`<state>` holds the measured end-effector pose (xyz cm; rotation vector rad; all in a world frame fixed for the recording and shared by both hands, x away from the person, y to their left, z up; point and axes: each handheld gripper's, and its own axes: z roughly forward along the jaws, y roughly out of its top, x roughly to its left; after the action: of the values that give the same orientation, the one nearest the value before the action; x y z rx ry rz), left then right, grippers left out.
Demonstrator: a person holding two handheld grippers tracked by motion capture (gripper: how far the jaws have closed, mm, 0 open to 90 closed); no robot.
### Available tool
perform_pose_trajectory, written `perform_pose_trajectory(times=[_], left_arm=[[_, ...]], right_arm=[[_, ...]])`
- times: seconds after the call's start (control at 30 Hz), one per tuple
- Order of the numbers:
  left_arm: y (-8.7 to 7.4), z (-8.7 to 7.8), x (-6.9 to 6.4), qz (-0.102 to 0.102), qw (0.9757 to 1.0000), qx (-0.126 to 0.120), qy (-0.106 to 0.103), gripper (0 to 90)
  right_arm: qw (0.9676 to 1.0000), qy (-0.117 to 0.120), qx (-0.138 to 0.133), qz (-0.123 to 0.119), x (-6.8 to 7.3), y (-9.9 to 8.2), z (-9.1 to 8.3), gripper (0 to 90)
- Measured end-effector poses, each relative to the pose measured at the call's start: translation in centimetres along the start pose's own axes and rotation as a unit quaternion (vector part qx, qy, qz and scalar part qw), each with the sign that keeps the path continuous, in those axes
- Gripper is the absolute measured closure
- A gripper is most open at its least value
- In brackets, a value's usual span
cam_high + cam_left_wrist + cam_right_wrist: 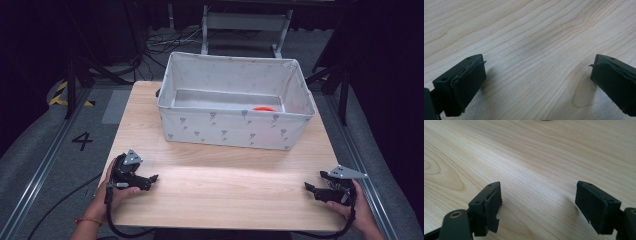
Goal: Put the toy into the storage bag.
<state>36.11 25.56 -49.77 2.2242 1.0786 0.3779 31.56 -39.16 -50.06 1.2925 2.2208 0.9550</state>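
A person holds a black gripper in each hand over a pale wooden table point(225, 175). My left gripper point(152, 179) rests low at the table's front left, pointing right, open with nothing between its pads point(471, 82). My right gripper point(314, 181) sits low at the front right, pointing left, also open and empty, bare wood showing between its pads point(492, 205). A white fabric bin point(235, 127) with small grey marks stands at the back of the table. An orange-red object point(263, 108) lies on its floor near the front wall, partly hidden.
The table's front edge lies just below both hands. Black stands and cables point(165, 42) crowd the dark floor behind the bin. A floor rail point(45, 165) and a painted 4 point(82, 141) run along the left side.
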Motion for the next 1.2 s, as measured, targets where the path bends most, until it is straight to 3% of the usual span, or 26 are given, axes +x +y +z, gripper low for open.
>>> perform_pose_trajectory(times=[0.03, 1.2], left_arm=[[0.0, 0.0, -0.01, -0.001, 1.0, 0.0, 0.0, 0.3], [-0.04, -0.05, -0.11, -0.009, 0.9999, 0.001, 0.006, 0.2]], right_arm=[[0.9999, 0.005, -0.005, 0.012, -0.15, -0.17, 0.07, 21.2], [0.9999, 0.006, -0.004, 0.008, -0.2, -0.16, 0.13, 19.7]])
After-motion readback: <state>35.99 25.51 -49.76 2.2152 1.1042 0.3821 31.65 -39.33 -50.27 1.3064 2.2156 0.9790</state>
